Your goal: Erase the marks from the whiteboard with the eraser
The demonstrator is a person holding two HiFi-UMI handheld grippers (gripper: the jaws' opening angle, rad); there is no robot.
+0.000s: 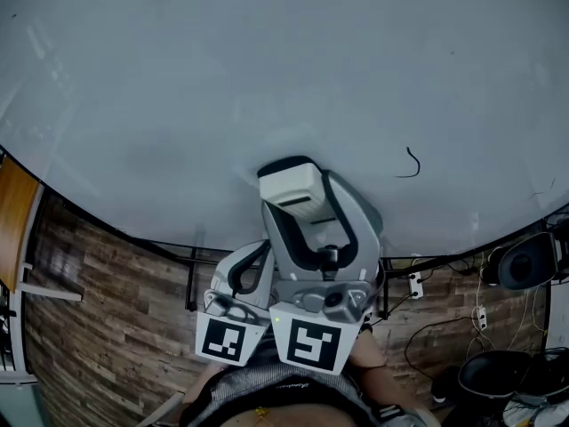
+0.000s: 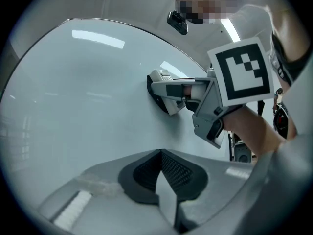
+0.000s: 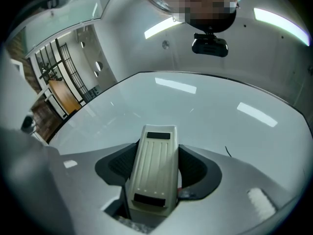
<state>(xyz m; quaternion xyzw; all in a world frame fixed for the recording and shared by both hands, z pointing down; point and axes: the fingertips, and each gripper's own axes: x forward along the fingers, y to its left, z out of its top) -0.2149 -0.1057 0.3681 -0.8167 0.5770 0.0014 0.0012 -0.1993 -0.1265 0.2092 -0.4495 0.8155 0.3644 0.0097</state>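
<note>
The whiteboard fills the head view. One small black mark remains at its right, also seen as a thin mark in the right gripper view. My right gripper is shut on a white eraser and presses it flat against the board, left of the mark. The eraser sits between the black jaw pads. From the left gripper view the eraser touches the board. My left gripper is shut with nothing in it, held low beside the right one.
Below the board are a brick wall, cables and a power strip. A black speaker and dark bins stand at lower right. A wooden panel is at the left edge.
</note>
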